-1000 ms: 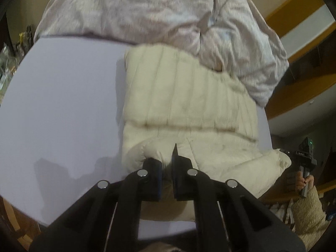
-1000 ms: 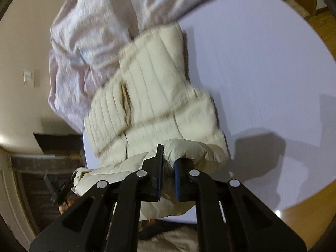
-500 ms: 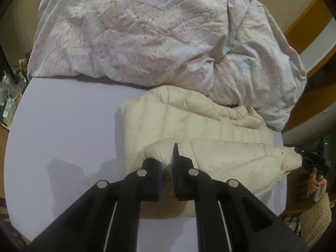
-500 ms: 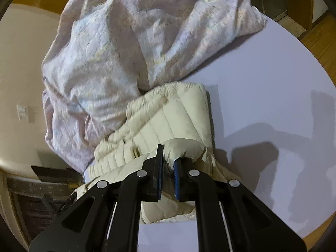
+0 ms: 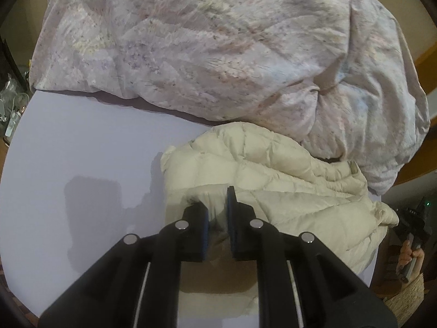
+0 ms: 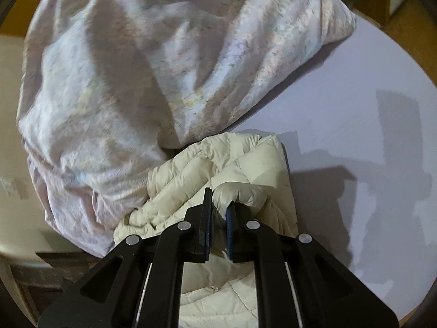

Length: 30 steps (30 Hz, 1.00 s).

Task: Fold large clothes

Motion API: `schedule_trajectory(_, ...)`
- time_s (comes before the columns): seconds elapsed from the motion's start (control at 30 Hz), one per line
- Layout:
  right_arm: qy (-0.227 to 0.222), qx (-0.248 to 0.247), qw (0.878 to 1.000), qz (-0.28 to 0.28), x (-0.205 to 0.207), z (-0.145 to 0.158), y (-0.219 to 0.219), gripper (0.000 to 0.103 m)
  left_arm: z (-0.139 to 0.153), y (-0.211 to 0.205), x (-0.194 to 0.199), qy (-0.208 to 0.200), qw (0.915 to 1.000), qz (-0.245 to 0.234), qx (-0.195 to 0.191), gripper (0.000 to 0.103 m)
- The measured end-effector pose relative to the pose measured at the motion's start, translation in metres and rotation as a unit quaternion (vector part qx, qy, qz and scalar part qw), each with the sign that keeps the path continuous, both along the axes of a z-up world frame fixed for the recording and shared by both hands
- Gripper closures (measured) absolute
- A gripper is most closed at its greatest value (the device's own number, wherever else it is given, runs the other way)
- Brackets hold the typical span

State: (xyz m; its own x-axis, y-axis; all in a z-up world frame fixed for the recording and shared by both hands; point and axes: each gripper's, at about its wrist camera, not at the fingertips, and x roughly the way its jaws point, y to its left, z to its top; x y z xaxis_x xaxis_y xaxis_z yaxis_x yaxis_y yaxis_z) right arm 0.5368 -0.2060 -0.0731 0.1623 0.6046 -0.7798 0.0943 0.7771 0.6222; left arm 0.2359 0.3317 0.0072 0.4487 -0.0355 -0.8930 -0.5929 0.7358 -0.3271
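The left gripper (image 5: 218,213) is seen with its fingers (image 5: 236,218) parting, cream fabric of the quilted jacket (image 5: 273,175) still lying in the gap between them, though it cannot be told whether the pads still press on it. The jacket is bunched on the white table (image 5: 82,142) ahead of and to the right of those fingers, against a crumpled pale floral quilt (image 5: 204,41) beyond. The right gripper (image 6: 218,210) is clenched on a puffed fold of the jacket (image 6: 245,169), the quilt (image 6: 109,82) piled ahead and to the left, bare table (image 6: 355,114) to the right.
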Motion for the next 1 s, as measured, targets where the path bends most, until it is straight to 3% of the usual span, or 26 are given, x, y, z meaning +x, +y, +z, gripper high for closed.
schedule_trajectory(0.1, 0.02, 0.009, 1.0, -0.016, 0.007, -0.006, 0.001, 0.085, -0.002, 0.004, 0.011, 0.007, 1.0, 0.002, -0.004, 0.081)
schedule_trajectory(0.2, 0.024, 0.021, 0.999, -0.021, 0.011, -0.004, 0.003, 0.05, -0.002, 0.004, 0.023, 0.009, 0.9999, -0.005, -0.002, 0.065)
schedule_trajectory(0.23, 0.022, 0.022, 0.999, -0.022, 0.013, -0.002, 0.004, 0.044, -0.002, 0.003, 0.027, 0.01, 0.9999, -0.009, -0.001, 0.058)
schedule_trajectory(0.3, 0.021, 0.026, 0.999, -0.022, 0.016, 0.001, 0.005, 0.042, -0.001, 0.002, 0.035, 0.015, 0.9998, -0.013, 0.002, 0.048)
schedule_trajectory(0.43, 0.05, 0.091, 0.993, -0.059, 0.023, -0.002, -0.009, 0.038, 0.006, 0.006, 0.047, 0.011, 0.9999, -0.011, -0.002, 0.03)
schedule_trajectory(0.53, 0.042, 0.083, 0.993, -0.07, 0.029, 0.002, -0.019, 0.038, 0.016, 0.012, 0.053, 0.009, 0.9995, 0.001, 0.029, 0.018)
schedule_trajectory(0.73, 0.005, 0.036, 0.998, -0.044, 0.033, 0.013, -0.028, 0.038, 0.025, 0.019, 0.062, 0.022, 0.9972, -0.004, 0.071, 0.017)
schedule_trajectory(1.0, -0.016, -0.041, 0.997, 0.055, 0.025, 0.012, -0.016, 0.038, 0.028, 0.006, 0.067, 0.037, 0.9943, -0.027, 0.096, 0.017)
